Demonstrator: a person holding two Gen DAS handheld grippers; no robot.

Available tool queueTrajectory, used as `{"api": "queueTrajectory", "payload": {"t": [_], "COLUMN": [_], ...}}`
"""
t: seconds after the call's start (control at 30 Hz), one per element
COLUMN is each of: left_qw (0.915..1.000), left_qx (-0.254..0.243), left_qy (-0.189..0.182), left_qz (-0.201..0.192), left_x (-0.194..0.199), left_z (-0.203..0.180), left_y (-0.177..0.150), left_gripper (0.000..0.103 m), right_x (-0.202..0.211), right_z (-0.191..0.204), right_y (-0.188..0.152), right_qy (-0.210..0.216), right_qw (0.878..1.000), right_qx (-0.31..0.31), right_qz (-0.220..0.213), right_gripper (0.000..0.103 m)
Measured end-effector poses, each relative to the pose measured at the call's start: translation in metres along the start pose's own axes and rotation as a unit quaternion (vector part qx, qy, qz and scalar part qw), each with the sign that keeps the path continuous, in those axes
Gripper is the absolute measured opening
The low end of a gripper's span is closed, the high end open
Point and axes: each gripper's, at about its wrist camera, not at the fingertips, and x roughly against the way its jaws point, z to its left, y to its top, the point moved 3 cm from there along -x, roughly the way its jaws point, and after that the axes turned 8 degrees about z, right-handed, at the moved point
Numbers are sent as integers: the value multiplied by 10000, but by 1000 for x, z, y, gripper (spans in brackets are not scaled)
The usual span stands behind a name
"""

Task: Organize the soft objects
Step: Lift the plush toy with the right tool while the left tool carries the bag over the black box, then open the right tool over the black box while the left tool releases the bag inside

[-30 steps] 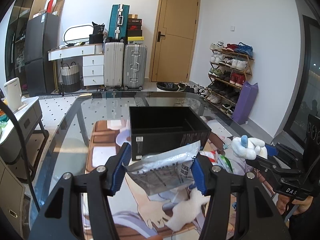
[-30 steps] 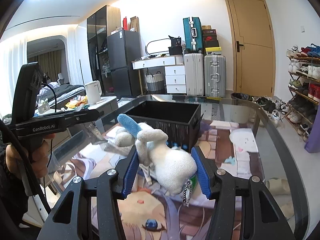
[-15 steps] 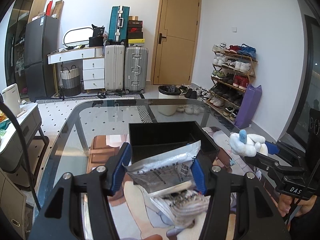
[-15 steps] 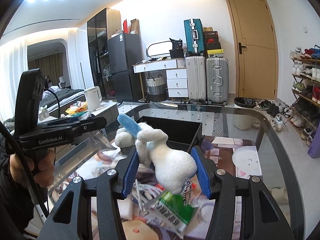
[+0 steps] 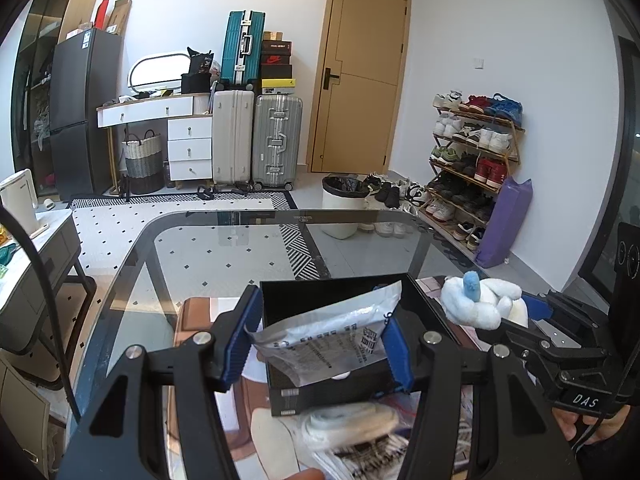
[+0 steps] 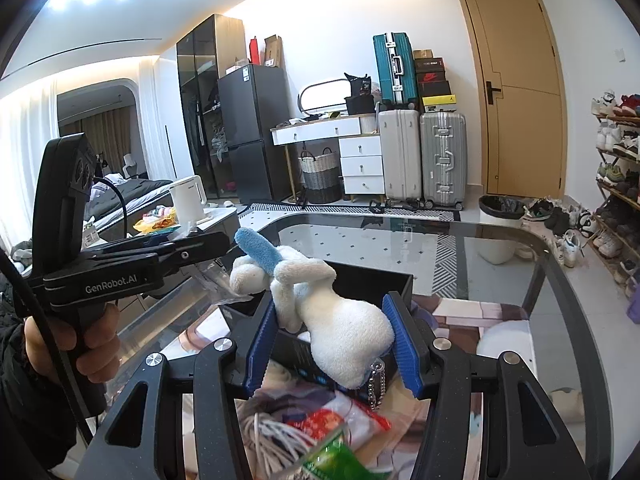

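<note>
Just ahead of and below both grippers, on the glass desk [image 5: 192, 256], stood the open black box [image 5: 344, 392], its long axis running away from them. The left gripper [image 5: 318, 344] clamped a silver pouch [image 5: 328, 340] over the box's near edge, seemingly the nearer. Beside it, the right gripper [image 6: 334, 344] squeezed a white plush toy [image 6: 344, 332], poised at the box's near corner.
</note>
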Motion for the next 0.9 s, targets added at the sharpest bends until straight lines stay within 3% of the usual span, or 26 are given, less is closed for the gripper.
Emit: {"api": "queueTrajectory", "payload": {"t": [0.53,0.9], "left_qw": [9996,9982], "left_qx": [55,-43], "left_qy": [109,189], "left_qz": [262,566], "left_x": [-49,-78], "left_z": [10,9], "left_y": [7,-7], "left_gripper": [56,56], "right_x": [-54,-81], "right_z": [-13,-14], "right_y": [20,20], "right_qy": [103,9], "right_qw": [9994,9985], "right_qx": [-93,-22], "right_qz": [304,554], "right_gripper": [53,53]}}
